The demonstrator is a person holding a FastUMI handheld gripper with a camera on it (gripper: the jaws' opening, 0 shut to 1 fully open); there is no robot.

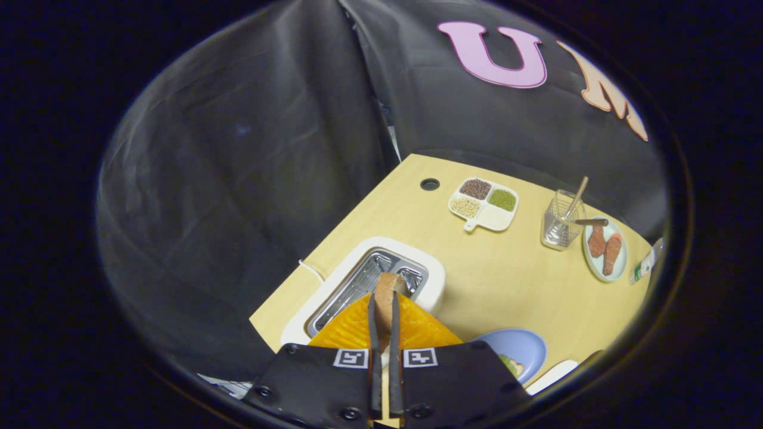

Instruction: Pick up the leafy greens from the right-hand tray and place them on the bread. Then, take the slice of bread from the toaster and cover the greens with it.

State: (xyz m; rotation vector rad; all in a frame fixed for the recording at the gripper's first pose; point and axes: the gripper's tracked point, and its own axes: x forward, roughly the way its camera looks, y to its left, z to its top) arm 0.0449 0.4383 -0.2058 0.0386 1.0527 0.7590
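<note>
Tool [382, 304] sits over the near end of the toaster [432, 275], fingers drawn narrow with a slice of bread [386, 287] pinched edge-on between them. The brown crust pokes out just past the fingertips, above the toaster's metal slots. Whether the slice's lower edge is still in a slot cannot be told.

Toaster is white, with a thin white cord [311, 270] trailing off at its 9 o'clock side. It stands near the tabletop [495, 280] edge.

At 4 o'clock from the toaster, just beside the fingers, a pale blue plate [524, 345] carries the leafy greens [511, 364], partly hidden behind the tool body. What lies under the greens cannot be made out. A white tray [551, 375] edge shows at the plate's 4 o'clock.

Beyond the toaster, at about 1 o'clock, a white divided dish [492, 219] holds brown, green and pale grains in three compartments. At the dish's 3 o'clock, a clear cup [557, 229] holds a wooden utensil [577, 195] leaning. Just beside the cup, an oval plate [620, 271] bears two reddish-brown pieces [605, 245]. A round hole [429, 184] is in the tabletop at the dish's 10 o'clock.
</note>
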